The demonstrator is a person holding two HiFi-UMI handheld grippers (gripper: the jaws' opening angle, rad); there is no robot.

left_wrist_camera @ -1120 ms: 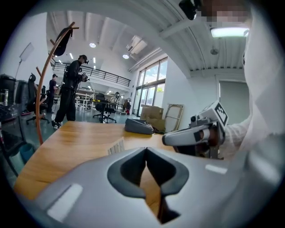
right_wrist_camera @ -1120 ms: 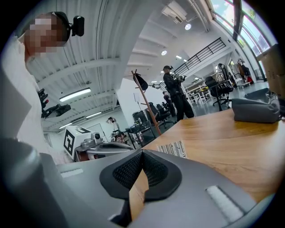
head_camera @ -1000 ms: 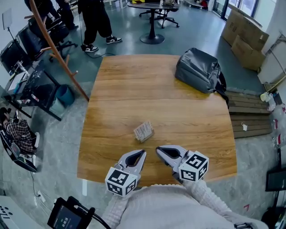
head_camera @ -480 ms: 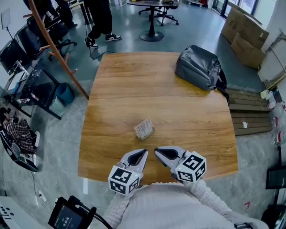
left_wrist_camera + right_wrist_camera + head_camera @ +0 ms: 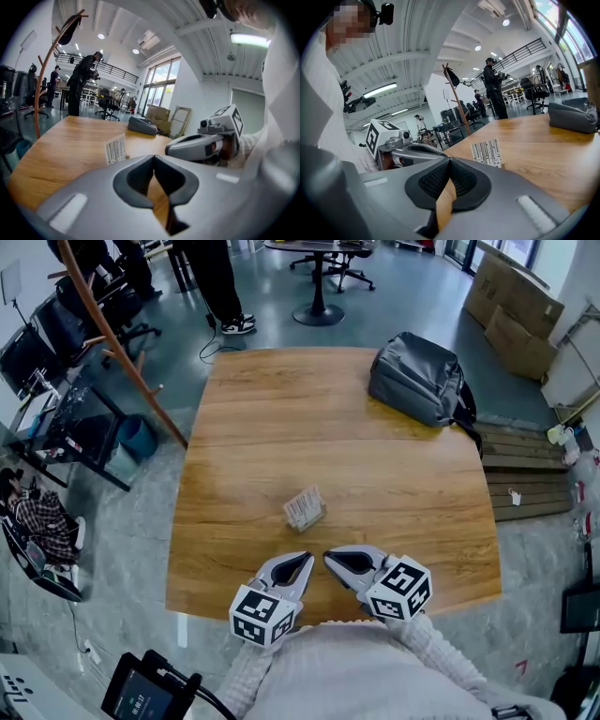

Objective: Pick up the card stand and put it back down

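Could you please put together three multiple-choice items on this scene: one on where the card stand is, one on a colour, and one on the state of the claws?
1. Where is the card stand?
A. on a chair
B. on the table, in its near half
C. on the floor

2. What colour is the bag?
A. red
B. grey
C. yellow

3. How do the left claw and right claw stand?
A. both shut, empty
B. both wide open
C. left shut on the card stand

Answers:
1 B, the head view shows it on bare wood nearer the person.
2 B, its fabric is grey.
3 A, each gripper view shows jaws together with nothing between them.
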